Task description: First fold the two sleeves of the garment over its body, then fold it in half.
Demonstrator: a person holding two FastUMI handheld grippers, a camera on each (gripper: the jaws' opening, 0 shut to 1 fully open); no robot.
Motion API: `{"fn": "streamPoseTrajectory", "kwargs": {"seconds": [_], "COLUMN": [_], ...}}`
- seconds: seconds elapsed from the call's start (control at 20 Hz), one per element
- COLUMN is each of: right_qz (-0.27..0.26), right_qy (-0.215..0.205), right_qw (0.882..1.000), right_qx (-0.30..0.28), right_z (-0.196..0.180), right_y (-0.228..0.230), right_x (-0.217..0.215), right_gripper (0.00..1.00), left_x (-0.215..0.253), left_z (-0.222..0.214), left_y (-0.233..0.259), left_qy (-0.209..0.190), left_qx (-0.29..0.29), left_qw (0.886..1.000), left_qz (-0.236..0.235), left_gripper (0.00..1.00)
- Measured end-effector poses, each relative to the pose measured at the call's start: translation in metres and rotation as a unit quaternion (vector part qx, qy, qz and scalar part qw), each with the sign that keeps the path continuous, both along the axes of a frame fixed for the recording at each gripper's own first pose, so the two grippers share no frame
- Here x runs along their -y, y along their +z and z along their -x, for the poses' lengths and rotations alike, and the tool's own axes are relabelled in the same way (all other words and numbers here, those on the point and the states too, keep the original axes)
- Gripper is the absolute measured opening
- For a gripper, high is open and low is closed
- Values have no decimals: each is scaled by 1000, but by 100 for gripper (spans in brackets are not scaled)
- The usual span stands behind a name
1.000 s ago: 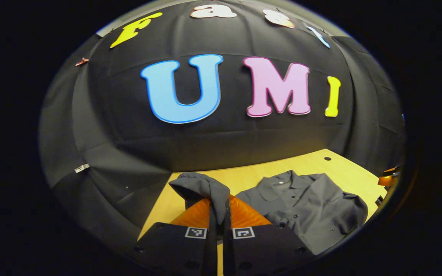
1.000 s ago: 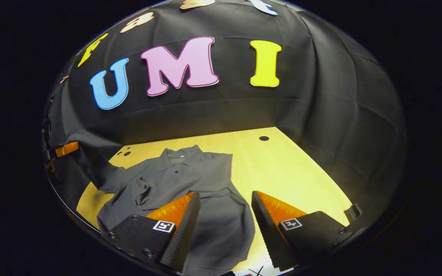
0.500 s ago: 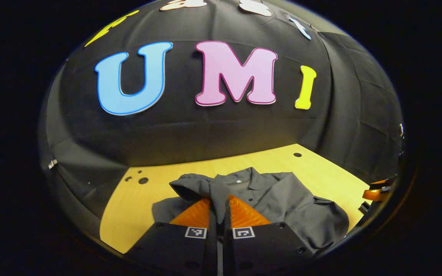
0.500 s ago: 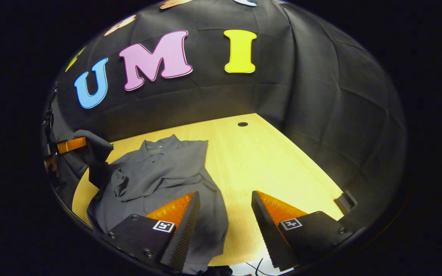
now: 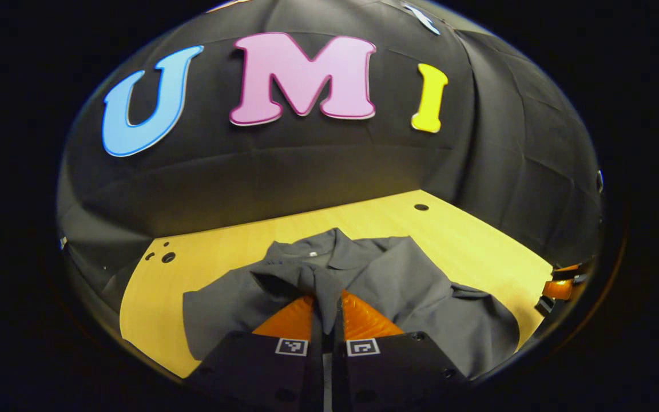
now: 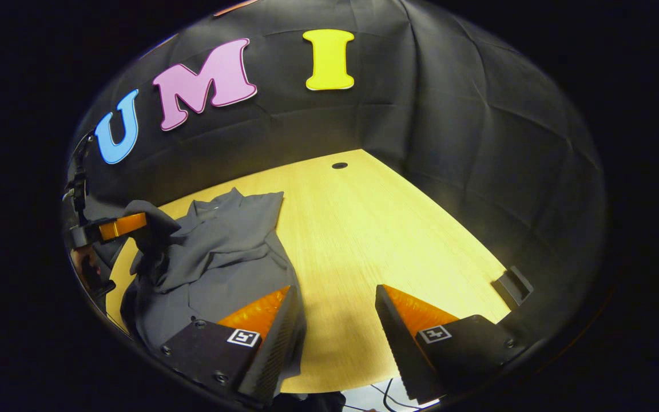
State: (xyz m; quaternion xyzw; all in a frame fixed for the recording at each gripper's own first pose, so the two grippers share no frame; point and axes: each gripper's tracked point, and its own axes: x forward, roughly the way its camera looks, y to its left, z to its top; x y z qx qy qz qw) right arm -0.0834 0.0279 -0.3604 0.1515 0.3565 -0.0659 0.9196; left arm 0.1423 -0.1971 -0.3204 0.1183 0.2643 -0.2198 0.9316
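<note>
The left claw (image 5: 326, 312), clamped on a sleeve (image 5: 301, 280) of the grey garment (image 5: 421, 297) spread on the desk (image 5: 478, 240), carries it over the body to fold it, while the right claw (image 6: 335, 320) hovers apart beside the hem.

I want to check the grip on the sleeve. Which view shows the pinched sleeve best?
The left gripper view: the sleeve rises close up from between the left gripper fingers, over the shirt body. The right gripper view shows it small at the left edge, draped off the left gripper.
</note>
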Motion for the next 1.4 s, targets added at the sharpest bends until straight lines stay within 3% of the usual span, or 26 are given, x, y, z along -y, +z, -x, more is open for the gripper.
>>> {"fn": "streamPoseTrajectory", "kwargs": {"seconds": [0.3,0.4,0.45,0.6,0.65,0.8,1.1,1.15,1.4], "right_qz": [-7,-9,-11,-13,-16,-22,-37,-38,-49], "right_qy": [9,12,15,23,24,30,42,44,54], "right_qw": [1000,1000,1000,999,999,999,998,998,997], "right_qx": [-17,-22,-23,-25,-25,-26,-17,-16,-11], "right_z": [4,4,3,-2,-1,-3,-4,-2,6], "right_y": [-13,-18,-20,-24,-25,-28,-22,-20,-8], "right_x": [7,10,13,12,11,7,-6,-7,-23], "right_gripper": [85,85,85,85,85,85,87,88,98], "left_x": [32,41,47,64,70,82,81,76,45], "left_z": [18,25,29,40,45,55,80,82,111], "left_y": [-55,-67,-75,-90,-90,-85,-60,-50,-10], "left_qy": [-35,-47,-55,-78,-87,-108,-129,-127,-113], "left_qx": [-30,-42,-52,-70,-72,-75,-81,-70,-63], "left_qw": [998,997,996,993,993,991,988,989,991], "left_qz": [-35,-38,-39,-46,-42,-26,6,7,35], "left_gripper": [14,20,30,45,55,60,86,95,96]}}
